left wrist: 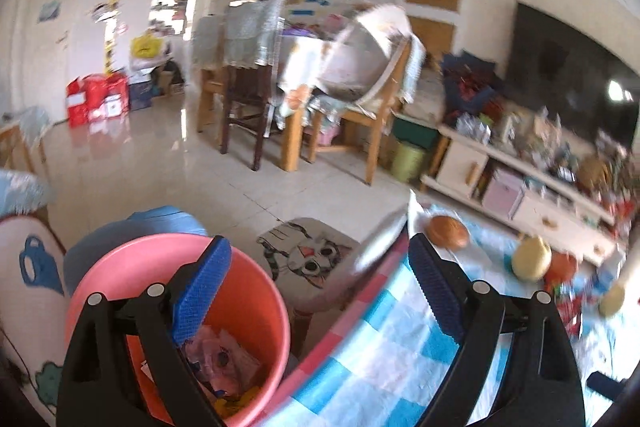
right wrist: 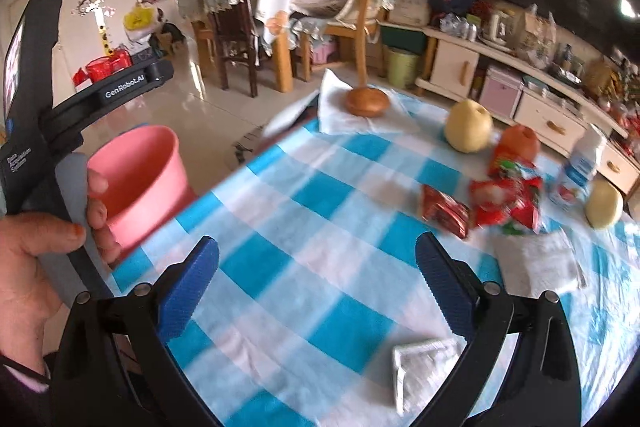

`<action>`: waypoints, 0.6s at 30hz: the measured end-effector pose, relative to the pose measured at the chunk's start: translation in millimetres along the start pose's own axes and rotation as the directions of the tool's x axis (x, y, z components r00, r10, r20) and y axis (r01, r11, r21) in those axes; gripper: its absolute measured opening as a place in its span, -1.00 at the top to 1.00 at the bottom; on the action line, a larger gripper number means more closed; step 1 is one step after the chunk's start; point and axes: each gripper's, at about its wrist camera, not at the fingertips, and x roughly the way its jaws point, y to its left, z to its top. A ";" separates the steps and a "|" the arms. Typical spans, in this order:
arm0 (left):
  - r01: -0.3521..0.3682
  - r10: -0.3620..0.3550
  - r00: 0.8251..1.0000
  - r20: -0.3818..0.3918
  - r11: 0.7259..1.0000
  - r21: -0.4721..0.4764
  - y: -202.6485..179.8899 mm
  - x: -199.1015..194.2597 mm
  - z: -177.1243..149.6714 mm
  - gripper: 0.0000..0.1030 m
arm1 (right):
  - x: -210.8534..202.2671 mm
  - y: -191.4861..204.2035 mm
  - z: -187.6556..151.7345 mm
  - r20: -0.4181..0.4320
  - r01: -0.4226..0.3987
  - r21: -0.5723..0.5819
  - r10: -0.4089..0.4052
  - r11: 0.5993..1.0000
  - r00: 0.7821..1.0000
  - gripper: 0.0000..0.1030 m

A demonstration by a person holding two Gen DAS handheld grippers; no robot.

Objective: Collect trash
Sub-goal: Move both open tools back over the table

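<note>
A pink bucket (left wrist: 224,275) stands beside the table's left edge with wrappers (left wrist: 224,355) inside; it also shows in the right wrist view (right wrist: 140,163). My left gripper (left wrist: 320,283) is open and empty above the bucket and the table edge. My right gripper (right wrist: 318,281) is open and empty over the blue checked tablecloth (right wrist: 320,219). On the cloth lie red wrappers (right wrist: 504,203), a small red packet (right wrist: 444,213), a white tissue (right wrist: 536,263) and a folded white packet (right wrist: 424,363) near my right finger.
A bun (right wrist: 366,101) on white paper, two pears (right wrist: 468,125), an orange fruit (right wrist: 520,141) and a small white bottle (right wrist: 580,167) sit on the table. A cat-print stool (left wrist: 316,259) stands beside the bucket. Chairs, a dining table and a TV cabinet lie beyond.
</note>
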 end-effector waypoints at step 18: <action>0.145 -0.121 0.988 -0.099 0.946 0.289 -90.8 -13.4 -35.5 -0.74 | -52.4 -111.5 -50.0 0.047 0.096 0.153 -0.105 0.983 0.993 -0.92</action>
